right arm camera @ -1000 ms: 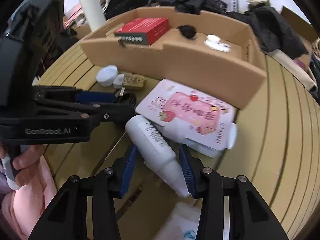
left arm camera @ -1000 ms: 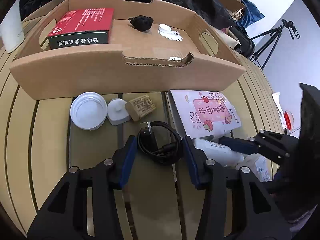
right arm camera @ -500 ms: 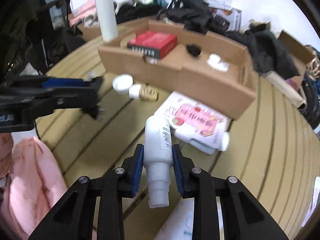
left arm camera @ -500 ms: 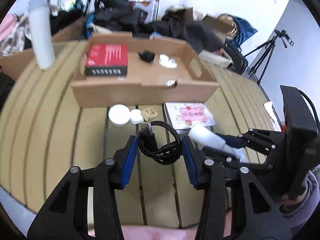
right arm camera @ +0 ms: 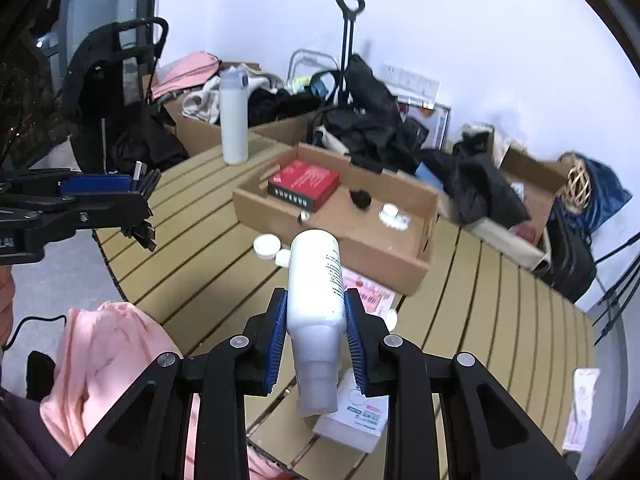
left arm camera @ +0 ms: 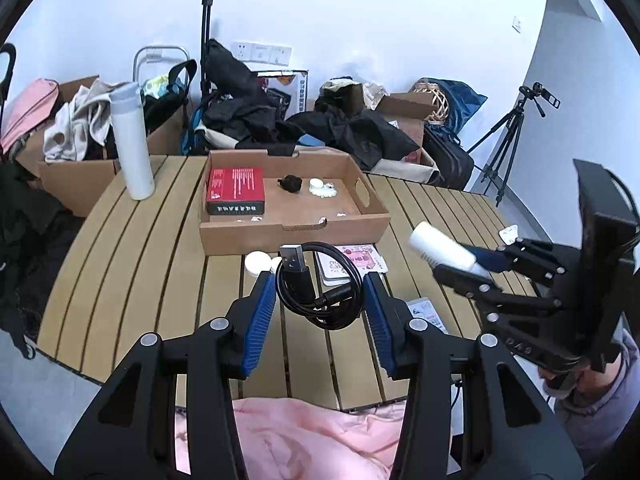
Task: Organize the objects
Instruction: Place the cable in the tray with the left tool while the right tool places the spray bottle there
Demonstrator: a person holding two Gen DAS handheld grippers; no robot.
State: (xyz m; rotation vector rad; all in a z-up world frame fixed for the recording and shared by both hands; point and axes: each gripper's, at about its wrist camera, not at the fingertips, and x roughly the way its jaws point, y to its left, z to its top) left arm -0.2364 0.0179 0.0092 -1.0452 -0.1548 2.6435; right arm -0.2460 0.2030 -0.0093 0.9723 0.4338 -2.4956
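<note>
My left gripper (left arm camera: pixel 320 286) is shut on a coiled black USB cable (left arm camera: pixel 320 284) and holds it high above the slatted table (left arm camera: pixel 140 248). My right gripper (right arm camera: pixel 315 312) is shut on a white bottle (right arm camera: pixel 316 280), cap toward the camera, also held above the table; the bottle shows in the left wrist view (left arm camera: pixel 444 250). The cardboard tray (left arm camera: pixel 296 232) lies beyond, holding a red box (left arm camera: pixel 235 190), a small black object (left arm camera: pixel 291 183) and a white cap (left arm camera: pixel 316 185).
A white lid (left arm camera: pixel 256 262) and a pink packet (left arm camera: pixel 352 266) lie in front of the tray. A white thermos (left arm camera: pixel 132 144) stands at the table's far left. A white carton (right arm camera: pixel 356 420) sits near the front edge. Pink cloth (left arm camera: pixel 300 436) lies below. Bags and boxes crowd behind.
Both grippers have risen well above the table with the cable and the bottle; the view now takes in the whole table and the room behind it.
</note>
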